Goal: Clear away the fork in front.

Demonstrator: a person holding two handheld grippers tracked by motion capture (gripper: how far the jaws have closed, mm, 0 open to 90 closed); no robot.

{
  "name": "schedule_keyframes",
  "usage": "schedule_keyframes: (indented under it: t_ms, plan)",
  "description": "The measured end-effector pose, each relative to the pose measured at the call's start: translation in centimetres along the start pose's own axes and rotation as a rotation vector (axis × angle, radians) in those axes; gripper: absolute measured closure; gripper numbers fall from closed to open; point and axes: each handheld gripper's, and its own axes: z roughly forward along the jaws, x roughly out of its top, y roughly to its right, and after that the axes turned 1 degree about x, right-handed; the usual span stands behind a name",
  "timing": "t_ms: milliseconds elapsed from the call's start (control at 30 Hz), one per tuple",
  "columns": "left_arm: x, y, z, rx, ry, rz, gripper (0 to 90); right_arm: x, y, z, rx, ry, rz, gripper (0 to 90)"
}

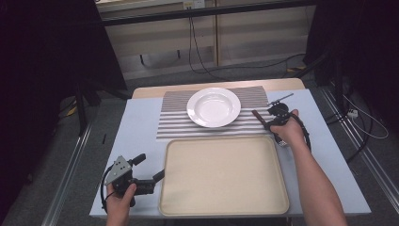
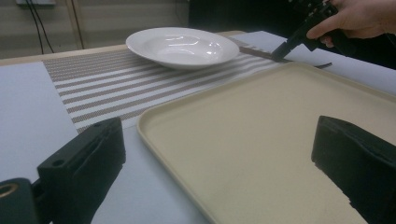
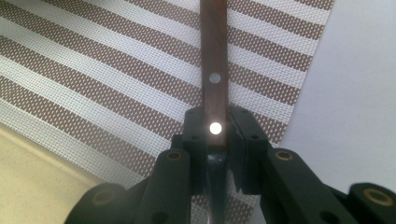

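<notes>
Knife (image 3: 214,70) with a brown wooden handle and two silver rivets sits clenched in the right gripper (image 3: 215,128); both jaws press the handle from either side at the lower rivet. In the right gripper view the handle runs straight up from bottom center to the top edge, lying over the striped placemat (image 3: 93,70), with bare pale-blue table (image 3: 355,93) on the right of the frame and a corner of the tan tray (image 3: 32,182) at lower left.

High view: right gripper (image 1: 270,123) at middle right, right hand (image 1: 287,129) wrapped round it, knife (image 1: 258,116) angled toward upper left, handle end on the placemat's right edge (image 1: 174,123), just beside the white plate (image 1: 214,107) without touching it. Plate rests on the placemat, upper center. Tray (image 1: 223,175) lies empty below the placemat, lower center.

Left gripper (image 1: 149,170) at lower left of the high view, held by the left hand (image 1: 121,193), jaws released and wide apart, nothing between them, tips just beside the tray's left rim. Left gripper view: tray's near corner (image 2: 154,121) lies between the two black jaws, plate (image 2: 182,46) at upper center, right gripper (image 2: 282,50) with the knife (image 2: 254,50) at upper right.
</notes>
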Motion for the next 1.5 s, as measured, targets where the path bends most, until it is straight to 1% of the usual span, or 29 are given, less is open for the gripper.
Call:
schedule_keyframes:
  t_ms: [33,100,167,233,300,333,500,600,700,800,833,900,933,967,1000,1067,1100,1133,1233,1267,1300,1333,1367,1400,1433,1500]
  plan:
    - [0.0,0.0,0.0,0.000,0.000,0.000,3.0,0.0,0.0,0.0,0.000,0.000,0.000,78.0]
    - [0.1,0.0,0.2,-0.003,-0.002,0.004,3.1,0.3,-0.2,0.0,-0.010,-0.022,-0.004,78.2]
    - [0.1,0.0,0.3,-0.006,-0.007,0.008,3.1,0.6,-0.5,0.1,-0.031,-0.045,-0.009,78.3]
    - [0.1,0.0,0.3,-0.004,-0.010,0.011,3.1,0.7,-0.6,0.1,-0.045,-0.051,-0.018,78.4]
    - [0.1,0.1,0.1,-0.002,-0.001,0.009,3.2,0.6,-0.7,0.0,-0.047,-0.046,-0.020,78.5]
    - [0.1,0.1,0.1,-0.002,-0.001,0.009,3.2,0.6,-0.7,0.1,-0.048,-0.044,-0.029,78.4]
    - [0.1,0.0,0.0,0.005,0.004,0.002,3.2,0.6,-0.6,0.0,-0.041,-0.039,-0.043,78.4]
    - [0.1,0.0,0.1,0.006,0.001,0.004,3.2,0.6,-0.6,0.0,-0.036,-0.039,-0.041,78.4]
    - [0.1,0.0,0.0,0.008,0.006,-0.001,3.2,0.4,-0.4,-0.1,-0.019,-0.024,-0.028,78.5]
    - [0.1,0.0,0.0,0.012,0.008,-0.002,3.2,0.0,-0.2,-0.2,-0.013,0.005,-0.031,78.5]
    - [0.1,-0.1,0.0,0.012,0.008,-0.002,3.2,-0.1,-0.2,-0.2,-0.007,0.015,-0.025,78.5]
    - [0.1,-0.1,-0.1,0.015,0.009,-0.004,3.1,-0.3,-0.1,-0.3,0.005,0.033,-0.028,78.5]
    - [0.1,-0.1,-0.1,0.016,0.009,-0.005,3.2,-0.4,0.0,-0.6,0.008,0.055,-0.020,78.5]
    - [0.1,-0.1,-0.1,0.016,0.009,-0.005,3.2,-0.4,0.0,-0.6,0.008,0.055,-0.020,78.5]
    - [0.1,-0.1,-0.1,0.016,0.009,-0.005,3.2,-0.5,0.3,-0.9,0.015,0.085,-0.008,78.6]
    - [0.1,-0.1,-0.1,0.018,0.009,-0.005,3.2,-0.5,0.3,-1.0,0.010,0.093,-0.013,78.6]
    - [0.1,-0.1,-0.1,0.018,0.009,-0.004,3.2,-0.5,0.5,-1.4,0.012,0.116,-0.007,78.6]
    - [0.1,-0.1,-0.1,0.017,0.009,-0.005,3.2,-0.5,0.6,-1.6,0.024,0.130,0.006,78.6]
    - [0.1,-0.1,-0.1,0.019,0.009,-0.004,3.2,-0.7,0.8,-2.4,0.039,0.184,0.019,78.6]
    - [0.1,-0.1,-0.1,0.020,0.009,-0.003,3.2,-0.8,0.9,-2.9,0.043,0.213,0.023,78.6]
    - [0.1,-0.1,-0.1,0.021,0.010,-0.003,3.2,-0.9,0.9,-3.2,0.055,0.228,0.029,78.6]
    - [0.1,-0.1,-0.1,0.021,0.010,-0.003,3.2,-0.9,0.9,-3.2,0.055,0.228,0.029,78.6]
    - [0.1,-0.1,-0.2,0.023,0.010,-0.004,3.2,-1.0,1.0,-3.4,0.060,0.244,0.032,78.6]
    - [0.1,-0.1,-0.2,0.021,0.011,-0.007,3.2,-1.3,0.8,-4.1,0.077,0.288,0.041,78.6]
    - [0.1,-0.2,-0.2,0.021,0.013,-0.009,3.2,-1.3,0.8,-4.1,0.077,0.288,0.041,78.6]
    - [0.2,-0.2,-0.2,0.021,0.017,-0.012,3.1,-1.6,0.4,-4.7,0.091,0.335,0.040,78.5]
